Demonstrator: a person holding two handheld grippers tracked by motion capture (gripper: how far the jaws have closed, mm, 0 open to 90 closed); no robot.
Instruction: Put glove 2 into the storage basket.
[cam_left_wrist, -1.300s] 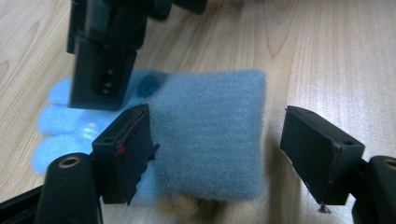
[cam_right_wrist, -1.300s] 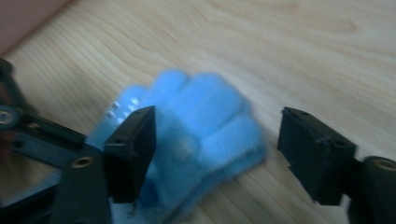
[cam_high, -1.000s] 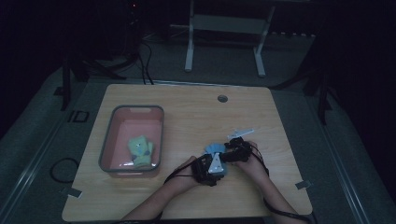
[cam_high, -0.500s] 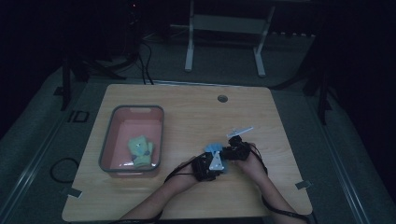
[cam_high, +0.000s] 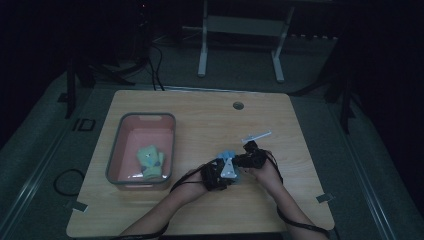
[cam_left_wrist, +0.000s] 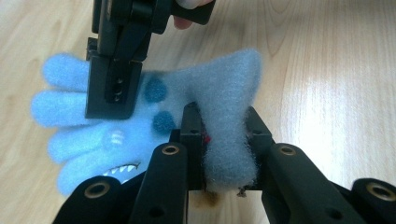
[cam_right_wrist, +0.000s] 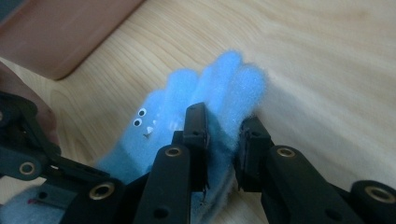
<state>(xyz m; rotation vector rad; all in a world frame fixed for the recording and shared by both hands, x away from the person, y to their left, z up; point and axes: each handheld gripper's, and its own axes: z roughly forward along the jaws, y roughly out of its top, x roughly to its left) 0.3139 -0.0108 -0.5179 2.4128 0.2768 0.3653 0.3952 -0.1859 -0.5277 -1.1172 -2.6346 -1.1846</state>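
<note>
Both grippers barely moved over the last second: my left gripper (cam_left_wrist: 224, 154) stays clamped on the cuff of the fuzzy blue glove (cam_left_wrist: 140, 121), my right gripper (cam_right_wrist: 223, 154) on its fingers. It lies on the table (cam_high: 200, 115), right of the bin (cam_high: 116, 150) holding a green glove (cam_high: 150, 161); I judge a lift comes next.

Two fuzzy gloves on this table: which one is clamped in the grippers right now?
The blue glove, out on the bare table near the right side. Left gripper and right gripper both pinch its fabric. The green glove lies loose in the pink bin.
</note>
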